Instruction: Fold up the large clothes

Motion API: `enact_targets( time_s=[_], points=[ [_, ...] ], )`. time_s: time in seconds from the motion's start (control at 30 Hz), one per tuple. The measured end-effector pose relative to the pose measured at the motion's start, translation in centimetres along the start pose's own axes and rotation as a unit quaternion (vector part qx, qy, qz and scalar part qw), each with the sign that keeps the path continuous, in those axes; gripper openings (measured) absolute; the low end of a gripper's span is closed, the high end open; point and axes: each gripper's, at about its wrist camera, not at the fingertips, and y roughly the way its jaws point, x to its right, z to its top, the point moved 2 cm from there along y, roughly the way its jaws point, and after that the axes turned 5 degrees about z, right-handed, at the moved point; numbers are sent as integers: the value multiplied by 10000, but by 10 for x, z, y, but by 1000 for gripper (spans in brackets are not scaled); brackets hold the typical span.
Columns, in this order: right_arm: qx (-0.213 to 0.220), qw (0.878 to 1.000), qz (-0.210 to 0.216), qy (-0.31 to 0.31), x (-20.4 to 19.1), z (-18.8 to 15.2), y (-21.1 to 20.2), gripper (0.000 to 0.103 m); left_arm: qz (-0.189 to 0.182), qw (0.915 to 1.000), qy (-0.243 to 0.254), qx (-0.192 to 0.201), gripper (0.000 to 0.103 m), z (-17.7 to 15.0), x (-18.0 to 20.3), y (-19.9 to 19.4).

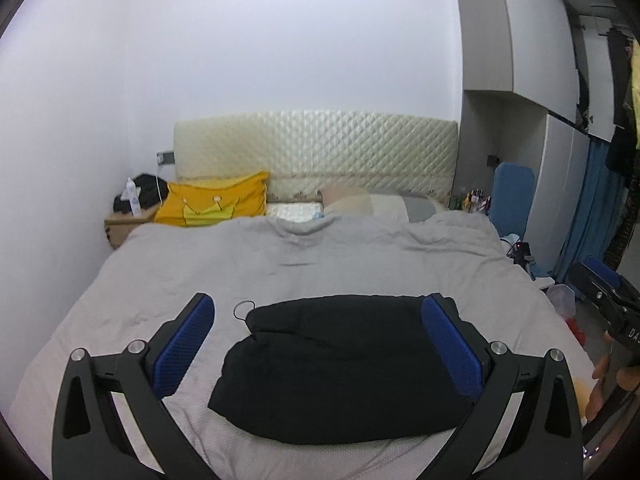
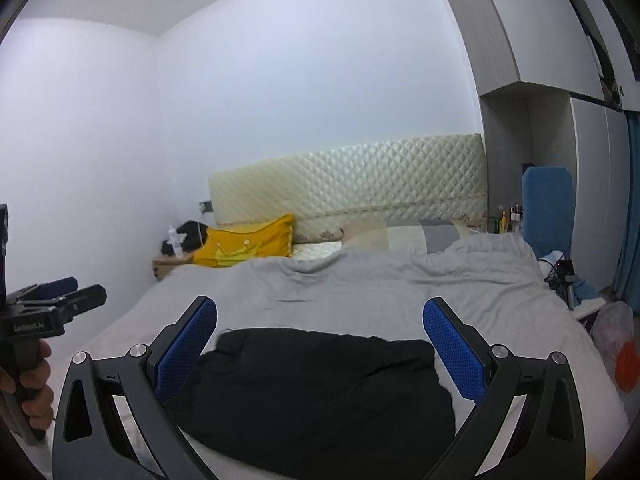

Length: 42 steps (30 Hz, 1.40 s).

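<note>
I hold both tongs above the foot of the bed, and both are released, their blue-padded fingers spread wide with nothing between them. My left tongs (image 1: 318, 344) hang over the black folded garment (image 1: 340, 368), which lies as a rounded, compact bundle on the grey wrinkled bedspread (image 1: 280, 264), near the foot end and roughly in the middle across the bed. A thin cord loop (image 1: 242, 309) sticks out from the garment's far left corner and rests on the bedspread. My right tongs (image 2: 320, 346) hover over the same garment, seen a little more from its right side; they touch no cloth.

In the left wrist view my right tongs also show at the far right edge, well apart from the garment. At the head of the bed a yellow pillow with a crown pattern (image 1: 214, 200) leans by the cream quilted headboard (image 1: 316, 148). A blue padded chair back (image 2: 546, 208) stands beside the bed on the right. On the small bedside stand to the left sits what may be a white bottle (image 1: 133, 196), too small to be sure.
</note>
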Motion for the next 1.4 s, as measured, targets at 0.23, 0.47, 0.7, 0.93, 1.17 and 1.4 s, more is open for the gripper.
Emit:
enact_targets(
  time_s=[0.23,0.47,0.7,0.93,1.17,1.4],
  points=[
    [208,9996,135,159,-14,-17,-38,103,14,9994,-19,348,103,-20,4,-37],
    [245,9993,-21,275,-24,-54,-67,103,-100,9997,92,190,103,-54,17,-43],
    [73,9999,-80,13,-45,-83,-79,103,-163,9999,15,-39,103,-82,21,-41],
    [-163,9998,16,-64,-59,-111,-67,103,-35,9989,-79,-450,103,-107,14,-11],
    [-429,9988,-221,-121,-54,-132,-49,103,-27,9975,-39,-701,103,-124,14,4],
    [-494,9984,-283,0,-51,-141,-46,103,-38,9971,-52,-765,103,-128,11,6]
  ],
)
